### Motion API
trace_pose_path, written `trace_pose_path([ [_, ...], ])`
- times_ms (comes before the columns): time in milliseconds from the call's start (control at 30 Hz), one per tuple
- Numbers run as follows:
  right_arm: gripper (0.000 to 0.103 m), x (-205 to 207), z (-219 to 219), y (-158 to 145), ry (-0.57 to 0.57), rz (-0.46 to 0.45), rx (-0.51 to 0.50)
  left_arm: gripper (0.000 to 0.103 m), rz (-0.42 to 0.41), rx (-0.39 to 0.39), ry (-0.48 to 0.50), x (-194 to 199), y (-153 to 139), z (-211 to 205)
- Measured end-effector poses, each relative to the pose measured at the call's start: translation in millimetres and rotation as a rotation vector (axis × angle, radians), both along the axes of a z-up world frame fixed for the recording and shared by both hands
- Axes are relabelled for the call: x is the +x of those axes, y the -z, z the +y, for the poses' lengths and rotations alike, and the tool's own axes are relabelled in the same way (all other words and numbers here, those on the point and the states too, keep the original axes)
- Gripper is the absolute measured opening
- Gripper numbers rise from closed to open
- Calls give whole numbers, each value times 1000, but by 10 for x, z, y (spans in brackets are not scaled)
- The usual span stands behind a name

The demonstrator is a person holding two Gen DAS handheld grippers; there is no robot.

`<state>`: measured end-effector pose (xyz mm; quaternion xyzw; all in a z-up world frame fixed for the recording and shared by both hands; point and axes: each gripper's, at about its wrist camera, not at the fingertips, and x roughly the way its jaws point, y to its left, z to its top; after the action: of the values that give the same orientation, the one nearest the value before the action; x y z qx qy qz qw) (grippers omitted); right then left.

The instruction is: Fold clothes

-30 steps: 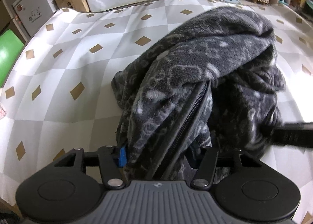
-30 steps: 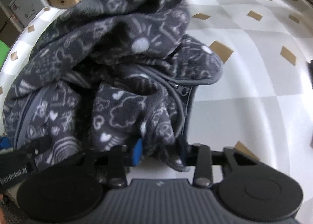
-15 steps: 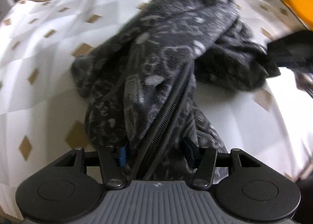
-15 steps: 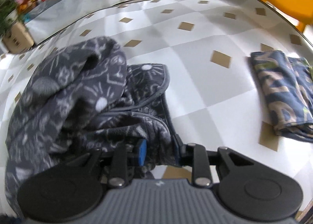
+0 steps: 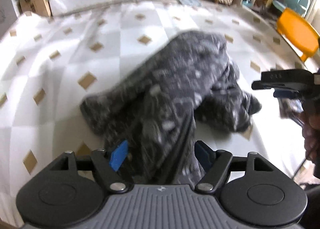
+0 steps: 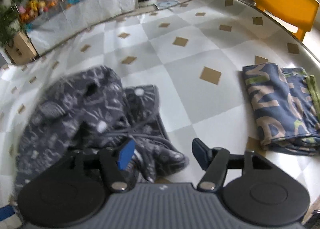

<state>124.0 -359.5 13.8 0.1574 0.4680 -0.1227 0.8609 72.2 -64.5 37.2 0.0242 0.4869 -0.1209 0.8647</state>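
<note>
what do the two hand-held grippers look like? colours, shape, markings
Both match. Left hand-held gripper: ribbed grey body with a small pale logo, two round black discs at the sides, black linkage arms on silver pivot screws, blue pads on the fingers. Right hand-held gripper: same build. No cables visible. A dark patterned sleeve shows at the left view's edge.

Right gripper jaws opening over grey fleece jacket; folded blue garment well apart on worktop.
</note>
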Motion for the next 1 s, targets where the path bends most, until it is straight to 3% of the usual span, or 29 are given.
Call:
trace_pose_path([
  [67,65,18,26,-33,-26,-20,38,72,-44,65,-14,56,30,-42],
  [167,67,62,130,-37,-72,-35,96,72,-80,95,-7,128,72,-104],
  [433,68,252,380,29,-124,-48,296,73,-66,101,-26,216,253,-147],
  [700,69,432,544,170,-110,-16,289,73,-4,70,-46,246,419,-86],
  [1000,70,492,514,287,-62,-1,396,73,26,29,-68,257,458,-32],
])
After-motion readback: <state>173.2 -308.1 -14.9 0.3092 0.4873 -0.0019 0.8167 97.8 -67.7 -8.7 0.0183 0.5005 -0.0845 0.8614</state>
